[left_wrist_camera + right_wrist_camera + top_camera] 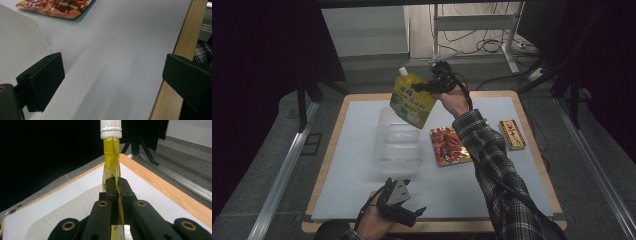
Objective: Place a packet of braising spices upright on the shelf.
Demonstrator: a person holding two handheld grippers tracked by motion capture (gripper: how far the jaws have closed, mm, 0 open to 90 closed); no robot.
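Observation:
A yellow-green spouted pouch [413, 101] with a white cap hangs in the air over the far end of a clear plastic box [396, 145]. My right gripper [428, 86] is shut on the pouch's upper edge. In the right gripper view the jaws pinch the thin yellow pouch [111, 160] edge-on, its white cap [111, 129] on top, with the clear box [62, 220] below. My left gripper [414, 204] rests near the table's front edge, open, nothing between its jaws. Its own view shows both black fingers [42, 80] wide apart over the white mat.
A red snack packet [448, 145] lies right of the clear box, and its corner [55, 7] shows at the top of the left gripper view. A small red and yellow box [512, 134] lies at the right side. The white mat [357, 120] sits on a wooden table [557, 200].

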